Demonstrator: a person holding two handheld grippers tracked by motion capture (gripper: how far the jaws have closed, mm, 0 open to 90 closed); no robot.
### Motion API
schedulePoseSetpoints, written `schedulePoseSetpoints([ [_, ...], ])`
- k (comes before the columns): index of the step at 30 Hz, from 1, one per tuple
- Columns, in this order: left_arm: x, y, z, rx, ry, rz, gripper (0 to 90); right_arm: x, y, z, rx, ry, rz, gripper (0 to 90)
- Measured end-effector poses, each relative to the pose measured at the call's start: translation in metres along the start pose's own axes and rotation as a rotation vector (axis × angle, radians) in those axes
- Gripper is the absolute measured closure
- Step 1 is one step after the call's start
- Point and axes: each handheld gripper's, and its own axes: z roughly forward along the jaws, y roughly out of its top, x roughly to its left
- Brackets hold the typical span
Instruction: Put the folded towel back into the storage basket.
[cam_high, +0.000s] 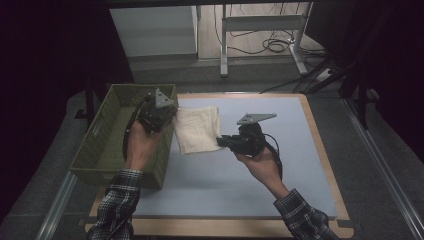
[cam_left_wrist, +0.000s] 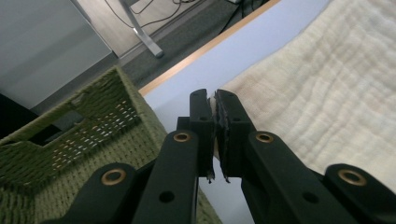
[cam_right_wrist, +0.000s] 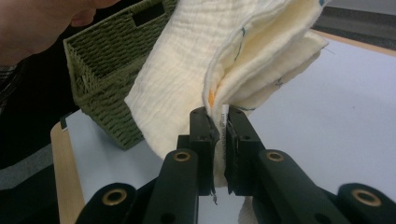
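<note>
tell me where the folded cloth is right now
In the high view the cream folded cloth hangs over the blue mat, just right of the green wicker basket, pinched between the left gripper and right gripper.

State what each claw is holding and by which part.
Both hold the same folded cream cloth. The left claw is shut on its edge beside the green basket; the right claw is shut on the opposite edge, pinching the stacked layers.

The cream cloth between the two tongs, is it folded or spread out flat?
Folded. The cream cloth shows several stacked layers at the edge that the right tongs pinch; in the high view it is a compact rectangle.
</note>
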Motion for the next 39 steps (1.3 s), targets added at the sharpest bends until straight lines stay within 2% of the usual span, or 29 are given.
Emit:
schedulePoseSetpoints([
  [10,0.02,0.0,-0.011,-0.012,0.039,-0.029,86.1,0.007,0.02,0.014,-0.014,0.004,-0.01,82.6],
  [18,0.038,-0.008,-0.018,-0.001,0.071,-0.053,86.1,0.016,0.032,0.033,-0.019,0.017,-0.024,82.6],
  [27,0.06,-0.026,-0.03,0.014,0.12,-0.077,86.2,0.035,0.042,0.063,-0.012,0.048,-0.04,82.6],
  [39,0.088,-0.06,-0.045,0.047,0.17,-0.125,86.2,0.069,0.05,0.108,0.01,0.081,-0.066,82.6],
])
